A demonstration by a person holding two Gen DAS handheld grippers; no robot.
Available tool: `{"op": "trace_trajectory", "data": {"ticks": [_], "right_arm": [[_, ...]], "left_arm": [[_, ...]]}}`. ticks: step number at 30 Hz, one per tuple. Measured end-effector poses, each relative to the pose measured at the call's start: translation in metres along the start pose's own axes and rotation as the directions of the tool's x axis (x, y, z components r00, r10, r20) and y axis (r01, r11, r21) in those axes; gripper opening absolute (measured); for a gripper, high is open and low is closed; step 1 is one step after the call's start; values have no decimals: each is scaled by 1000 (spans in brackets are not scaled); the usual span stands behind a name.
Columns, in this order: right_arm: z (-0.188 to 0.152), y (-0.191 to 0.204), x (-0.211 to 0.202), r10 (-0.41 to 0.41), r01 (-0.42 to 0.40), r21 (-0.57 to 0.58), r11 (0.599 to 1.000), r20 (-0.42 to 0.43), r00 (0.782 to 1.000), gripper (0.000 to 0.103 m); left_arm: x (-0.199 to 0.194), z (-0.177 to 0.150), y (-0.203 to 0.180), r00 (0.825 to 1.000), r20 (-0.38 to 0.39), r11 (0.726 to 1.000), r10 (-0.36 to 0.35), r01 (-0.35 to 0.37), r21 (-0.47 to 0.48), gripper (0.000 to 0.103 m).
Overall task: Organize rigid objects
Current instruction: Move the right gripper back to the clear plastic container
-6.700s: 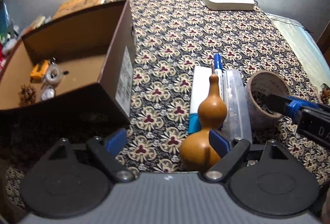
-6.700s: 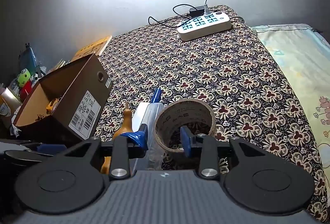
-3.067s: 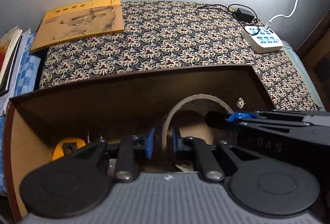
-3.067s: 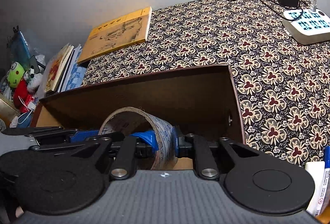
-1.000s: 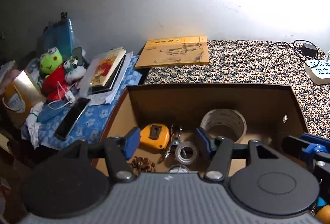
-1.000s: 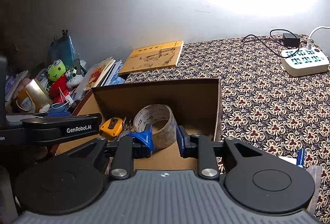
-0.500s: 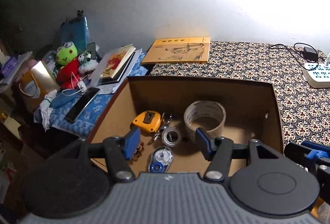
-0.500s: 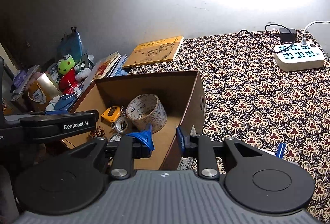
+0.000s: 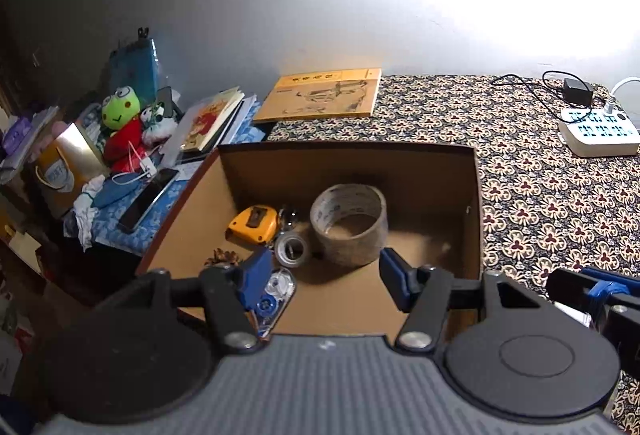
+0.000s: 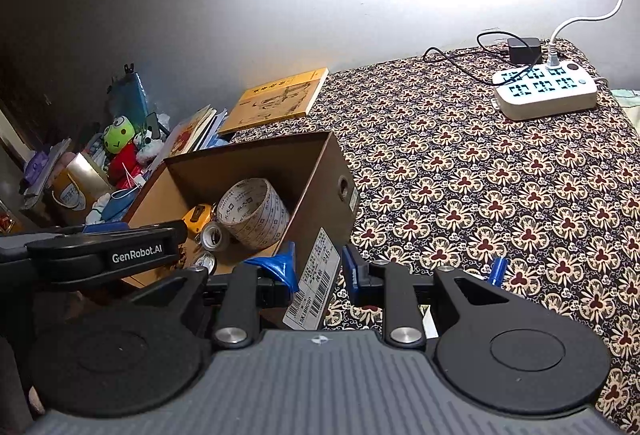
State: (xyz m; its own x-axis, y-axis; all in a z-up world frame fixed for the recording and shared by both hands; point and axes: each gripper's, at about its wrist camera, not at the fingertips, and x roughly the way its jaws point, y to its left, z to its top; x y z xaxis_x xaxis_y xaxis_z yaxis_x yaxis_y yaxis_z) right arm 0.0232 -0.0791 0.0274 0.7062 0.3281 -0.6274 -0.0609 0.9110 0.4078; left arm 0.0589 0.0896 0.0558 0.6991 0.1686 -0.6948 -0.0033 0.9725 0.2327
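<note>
Both claws are spread and hold nothing: left claw (image 9: pixel 320 281) over the cardboard box (image 9: pixel 478 219), right claw (image 10: pixel 318 269) outside it. The tape roll (image 9: pixel 349 229) sits inside. Next, steer the right claw toward the blue pen (image 10: pixel 498 269) on the surface, clearing the box wall.

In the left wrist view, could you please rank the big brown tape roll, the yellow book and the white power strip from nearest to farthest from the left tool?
1. Big brown tape roll, in the cardboard box, just ahead.
2. Yellow book, by the far wall, left of centre.
3. White power strip, far right.
</note>
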Motion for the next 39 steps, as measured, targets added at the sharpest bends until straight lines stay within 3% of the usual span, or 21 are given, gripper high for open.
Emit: {"op": "trace_trajectory", "data": {"ticks": [15, 25, 39], "right_arm": [[-20, -40, -25, -50, 50, 77, 996, -6, 999, 8], [-40, -70, -33, -68, 75, 169, 983, -46, 997, 8], [-60, -90, -34, -83, 105, 229, 968, -100, 991, 8]], "left_arm": [[-16, -13, -44, 994, -12, 992, -111, 112, 64, 61], [-27, -24, -66, 977, -40, 972, -208, 211, 105, 59], [-29, -36, -86, 951, -89, 938, -296, 307, 162, 68]]}}
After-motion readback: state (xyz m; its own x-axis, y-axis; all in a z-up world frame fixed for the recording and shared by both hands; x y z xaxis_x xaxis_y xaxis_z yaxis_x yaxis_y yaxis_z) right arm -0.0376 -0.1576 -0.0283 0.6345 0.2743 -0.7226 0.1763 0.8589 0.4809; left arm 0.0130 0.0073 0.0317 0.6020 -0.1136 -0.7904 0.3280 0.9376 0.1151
